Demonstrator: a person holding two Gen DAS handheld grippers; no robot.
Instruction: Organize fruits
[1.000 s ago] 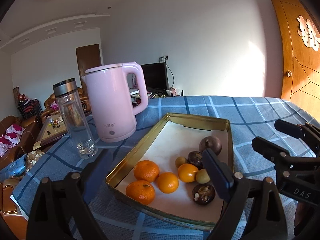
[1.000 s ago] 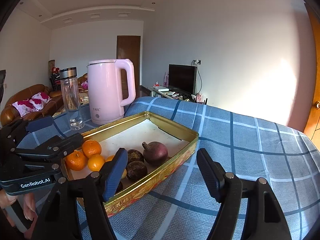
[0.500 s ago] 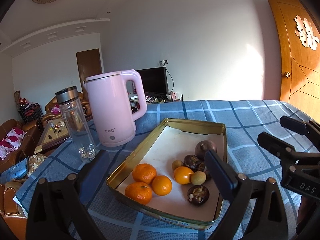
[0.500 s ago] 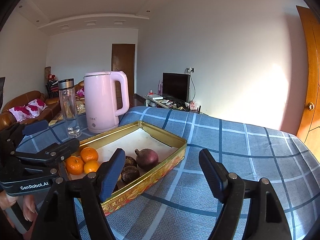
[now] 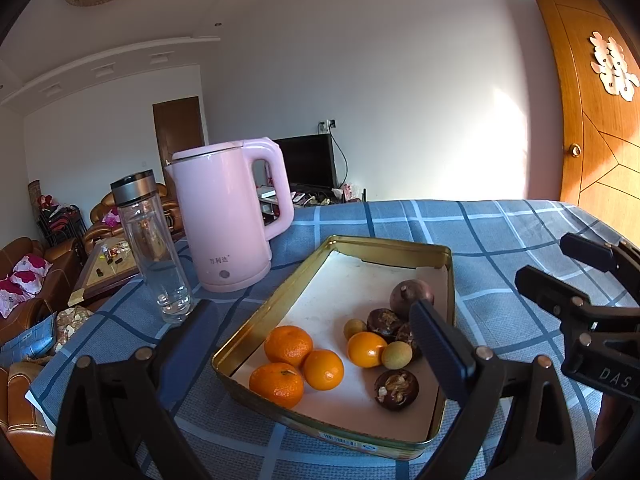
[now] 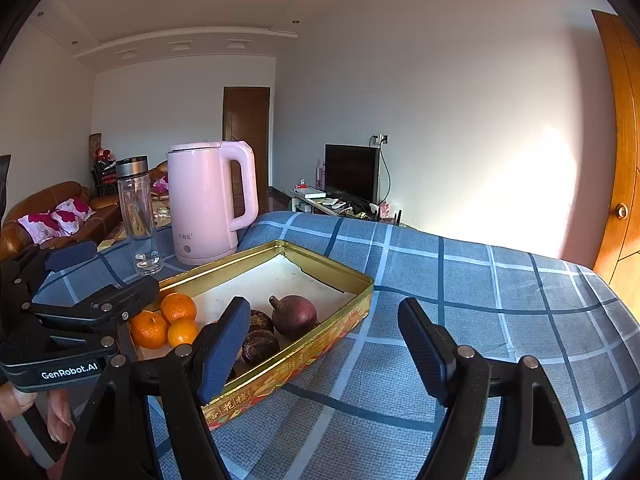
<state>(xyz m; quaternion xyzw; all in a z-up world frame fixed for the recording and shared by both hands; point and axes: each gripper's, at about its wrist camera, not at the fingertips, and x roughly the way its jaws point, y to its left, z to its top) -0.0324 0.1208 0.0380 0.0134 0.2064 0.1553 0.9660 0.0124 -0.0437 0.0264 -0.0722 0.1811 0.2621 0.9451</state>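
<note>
Tongs, left [image 5: 316, 344] and right [image 6: 324, 344], gape empty; nudged longan [image 5: 396, 355], tin's [image 5: 240, 336] 5 o'clock, might roll.

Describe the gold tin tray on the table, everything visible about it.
The gold tin tray is a shallow rectangular metal box without a lid, with shiny gold walls and a white lining inside. The right wrist view shows red and gold patterns with Chinese characters on its outer side. It lies flat on the blue checked tablecloth, right of the pink kettle. It holds oranges and dark fruits. Neither gripper touches it.
</note>
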